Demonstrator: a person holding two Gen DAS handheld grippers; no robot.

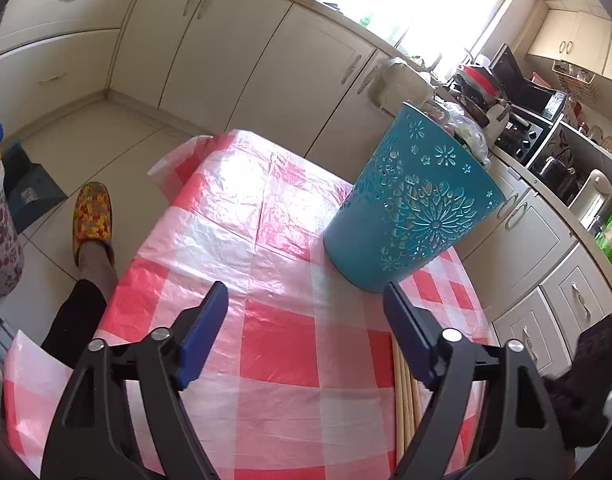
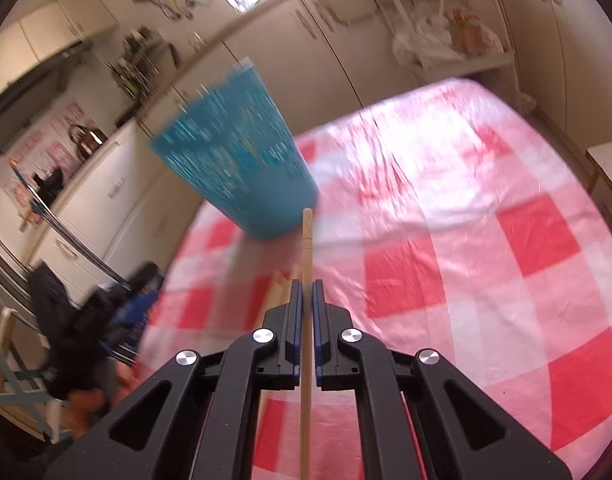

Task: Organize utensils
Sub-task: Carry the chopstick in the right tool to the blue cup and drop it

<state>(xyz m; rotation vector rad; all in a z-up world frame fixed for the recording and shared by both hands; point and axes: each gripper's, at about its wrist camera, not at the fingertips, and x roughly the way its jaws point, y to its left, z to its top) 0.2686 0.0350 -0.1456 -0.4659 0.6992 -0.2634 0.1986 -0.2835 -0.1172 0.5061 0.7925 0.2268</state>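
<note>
A teal cut-out utensil holder (image 1: 415, 204) stands upright on the red-and-white checked tablecloth (image 1: 282, 264), ahead and to the right of my left gripper (image 1: 306, 300). That gripper is open, nothing between its blue pads. Several wooden chopsticks (image 1: 405, 396) lie on the cloth under its right finger. In the right wrist view my right gripper (image 2: 306, 286) is shut on one wooden chopstick (image 2: 306, 248), whose tip points at the base of the blurred teal holder (image 2: 234, 152). More chopsticks (image 2: 280, 292) lie just left of its fingers.
Cream cabinets (image 1: 234, 56) and a crowded counter with appliances (image 1: 521, 116) ring the table. A person's leg and a yellow patterned slipper (image 1: 93, 216) stand on the floor left of the table. A black-gloved hand (image 2: 86, 328) and a chair sit at the left in the right wrist view.
</note>
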